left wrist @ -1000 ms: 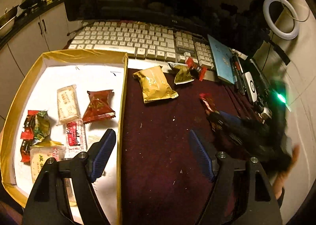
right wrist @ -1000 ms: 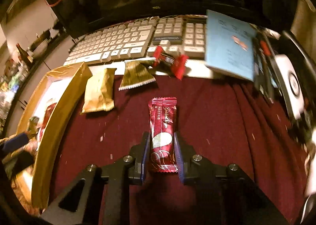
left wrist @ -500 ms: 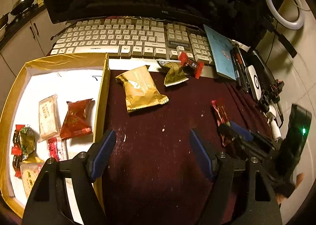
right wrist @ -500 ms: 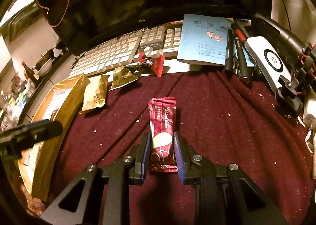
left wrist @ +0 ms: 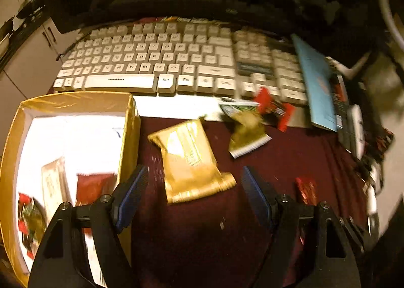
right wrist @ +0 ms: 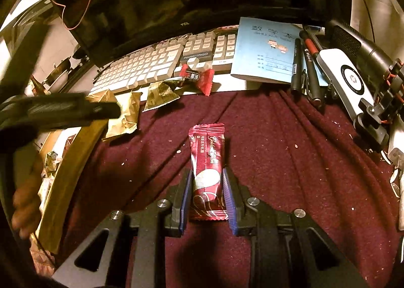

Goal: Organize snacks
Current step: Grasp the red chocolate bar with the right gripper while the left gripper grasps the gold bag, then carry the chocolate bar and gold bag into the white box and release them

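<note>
Right wrist view: shiny red snack bar [right wrist: 207,159], white oval on wrapper.
Right gripper [right wrist: 207,197] pads pinch its near end; left gripper [left wrist: 193,192] gapes wide around gold packet [left wrist: 190,159], not touching.

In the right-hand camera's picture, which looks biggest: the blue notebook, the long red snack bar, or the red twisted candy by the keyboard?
1. blue notebook
2. long red snack bar, though it is nearest the camera, so this ranking is unsure
3. red twisted candy, clearly smallest

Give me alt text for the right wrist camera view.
The right gripper clamps a red snack bar over a maroon cloth. Beyond lie a keyboard, a blue notebook, loose snacks, and a gold box at left.
</note>
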Action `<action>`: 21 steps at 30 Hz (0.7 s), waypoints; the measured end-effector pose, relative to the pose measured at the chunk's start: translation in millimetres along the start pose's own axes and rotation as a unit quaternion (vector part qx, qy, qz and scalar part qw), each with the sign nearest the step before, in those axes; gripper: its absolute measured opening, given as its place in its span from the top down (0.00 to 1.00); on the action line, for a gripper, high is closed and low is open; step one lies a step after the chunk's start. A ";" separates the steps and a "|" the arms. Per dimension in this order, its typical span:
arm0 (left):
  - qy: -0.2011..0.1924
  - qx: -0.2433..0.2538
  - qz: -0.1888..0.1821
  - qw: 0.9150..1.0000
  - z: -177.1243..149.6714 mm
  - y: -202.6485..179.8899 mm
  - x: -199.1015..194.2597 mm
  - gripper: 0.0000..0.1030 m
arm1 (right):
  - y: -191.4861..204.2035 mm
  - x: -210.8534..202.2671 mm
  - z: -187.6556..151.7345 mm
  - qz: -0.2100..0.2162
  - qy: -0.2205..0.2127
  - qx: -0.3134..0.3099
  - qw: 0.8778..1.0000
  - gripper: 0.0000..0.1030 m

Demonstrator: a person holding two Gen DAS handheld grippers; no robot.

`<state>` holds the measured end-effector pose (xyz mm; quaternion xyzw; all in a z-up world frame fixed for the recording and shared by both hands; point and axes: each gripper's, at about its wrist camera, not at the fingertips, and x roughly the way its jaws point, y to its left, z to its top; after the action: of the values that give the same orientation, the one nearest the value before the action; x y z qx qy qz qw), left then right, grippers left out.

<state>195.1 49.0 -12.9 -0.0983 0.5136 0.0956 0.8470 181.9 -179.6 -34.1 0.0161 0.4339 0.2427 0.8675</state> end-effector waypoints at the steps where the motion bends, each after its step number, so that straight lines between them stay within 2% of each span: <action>1: 0.008 -0.005 0.004 1.000 4.3 0.9 7.2 0.27 | 0.4 0.0 0.0 -0.001 0.000 -0.001 1.000 0.76; 5: 0.027 -0.008 0.025 0.999 10.4 -0.2 26.9 0.39 | 1.9 0.8 0.6 0.000 0.002 -0.007 1.000 0.76; 7: 0.024 0.008 0.045 0.999 7.1 -3.6 33.5 0.56 | 1.1 1.5 1.1 0.000 0.002 -0.007 1.000 0.76; 11: 0.024 0.010 0.030 0.999 -8.1 -2.6 23.6 0.58 | 1.8 1.7 1.1 0.002 0.002 -0.011 1.000 0.76; 13: 0.029 0.006 0.018 0.999 -25.0 -1.4 13.0 0.58 | 1.7 1.6 1.0 0.004 0.002 -0.011 1.000 0.76; 16: 0.041 0.030 -0.001 0.999 -59.1 -9.6 -0.2 0.58 | 1.1 1.6 1.1 0.006 0.002 -0.011 1.000 0.76; 19: 0.029 0.067 -0.001 0.997 -84.3 -19.6 -11.4 0.56 | 1.4 1.6 1.1 0.007 0.002 -0.012 1.000 0.76; 21: 0.015 0.063 0.001 0.998 -89.4 -19.2 -13.4 0.56 | 1.5 1.5 1.0 0.007 0.002 -0.011 1.000 0.76</action>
<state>117.9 6.0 -40.2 -0.0454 0.5315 0.0623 0.8435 182.8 -177.5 -34.3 0.0091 0.4325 0.2542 0.8650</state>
